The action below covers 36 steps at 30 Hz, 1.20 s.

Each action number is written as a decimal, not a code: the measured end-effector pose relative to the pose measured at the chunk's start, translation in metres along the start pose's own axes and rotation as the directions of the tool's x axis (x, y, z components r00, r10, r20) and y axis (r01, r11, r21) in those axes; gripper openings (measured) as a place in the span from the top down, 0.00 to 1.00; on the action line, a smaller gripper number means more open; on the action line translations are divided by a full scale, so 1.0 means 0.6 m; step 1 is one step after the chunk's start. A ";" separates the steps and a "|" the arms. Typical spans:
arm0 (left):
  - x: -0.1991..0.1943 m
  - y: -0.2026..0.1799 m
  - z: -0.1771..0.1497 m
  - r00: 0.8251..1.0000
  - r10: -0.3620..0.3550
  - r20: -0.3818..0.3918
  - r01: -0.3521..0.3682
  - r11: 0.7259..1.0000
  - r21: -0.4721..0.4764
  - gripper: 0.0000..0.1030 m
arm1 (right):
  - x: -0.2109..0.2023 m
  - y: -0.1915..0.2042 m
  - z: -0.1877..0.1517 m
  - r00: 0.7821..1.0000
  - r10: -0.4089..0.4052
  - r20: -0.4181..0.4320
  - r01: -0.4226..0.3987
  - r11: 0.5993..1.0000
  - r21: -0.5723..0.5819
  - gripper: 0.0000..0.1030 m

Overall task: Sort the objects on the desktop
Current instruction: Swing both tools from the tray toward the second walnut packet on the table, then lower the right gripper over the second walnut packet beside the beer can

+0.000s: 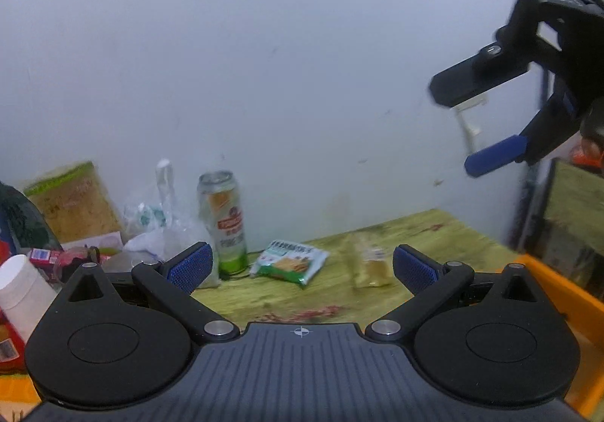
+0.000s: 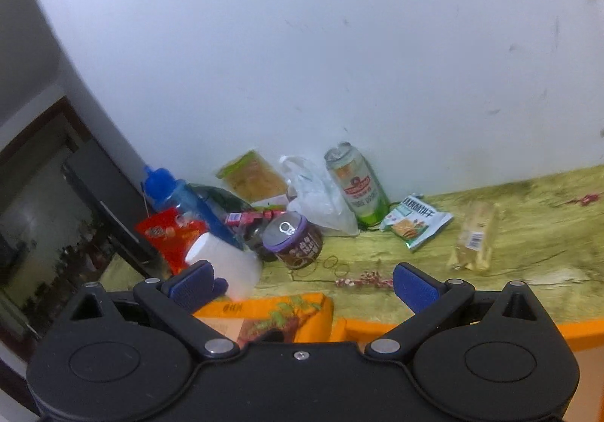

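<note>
On the green wood-grain desk [image 2: 536, 233], against the wall, stand a green-and-white beer can [image 2: 356, 187], a green cracker packet [image 2: 415, 221] and a clear wrapped snack [image 2: 473, 240]. A purple tin [image 2: 296, 240], a white bottle [image 2: 226, 263], a red snack bag [image 2: 170, 237] and a blue water bottle [image 2: 177, 195] crowd the left. My right gripper [image 2: 302, 282] hangs open and empty above the desk's near edge. My left gripper [image 1: 302, 267] is also open and empty, facing the cracker packet [image 1: 292, 261] and the beer can [image 1: 224, 221]. The right gripper [image 1: 455, 127] shows raised at the upper right.
An orange bin [image 2: 453, 327] sits at the near edge, with an orange box [image 2: 287, 316] beside it. A white plastic bag [image 2: 317, 199] and a yellowish packet [image 2: 253, 176] lean on the wall. Rubber bands [image 2: 332, 263] lie loose. A dark monitor [image 2: 102, 195] stands at the left.
</note>
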<state>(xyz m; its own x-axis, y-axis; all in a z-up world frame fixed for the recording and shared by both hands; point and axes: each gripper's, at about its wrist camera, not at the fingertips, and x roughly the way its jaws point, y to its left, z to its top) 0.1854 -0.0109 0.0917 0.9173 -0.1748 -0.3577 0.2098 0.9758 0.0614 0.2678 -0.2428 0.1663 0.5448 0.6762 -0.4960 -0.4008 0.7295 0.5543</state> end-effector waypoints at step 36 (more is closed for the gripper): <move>0.441 0.034 -0.079 0.937 -0.218 -0.273 0.219 0.975 -0.029 0.00 | 0.463 -0.272 0.057 0.930 -0.011 -0.367 0.187 0.874 0.448 0.01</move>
<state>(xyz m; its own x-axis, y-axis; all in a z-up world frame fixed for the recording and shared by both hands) 0.4165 -0.0311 -0.0459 0.7214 -0.3406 -0.6030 0.3955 0.9174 -0.0450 0.5098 -0.1776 -0.0395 0.2411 0.6585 -0.7129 0.0812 0.7183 0.6910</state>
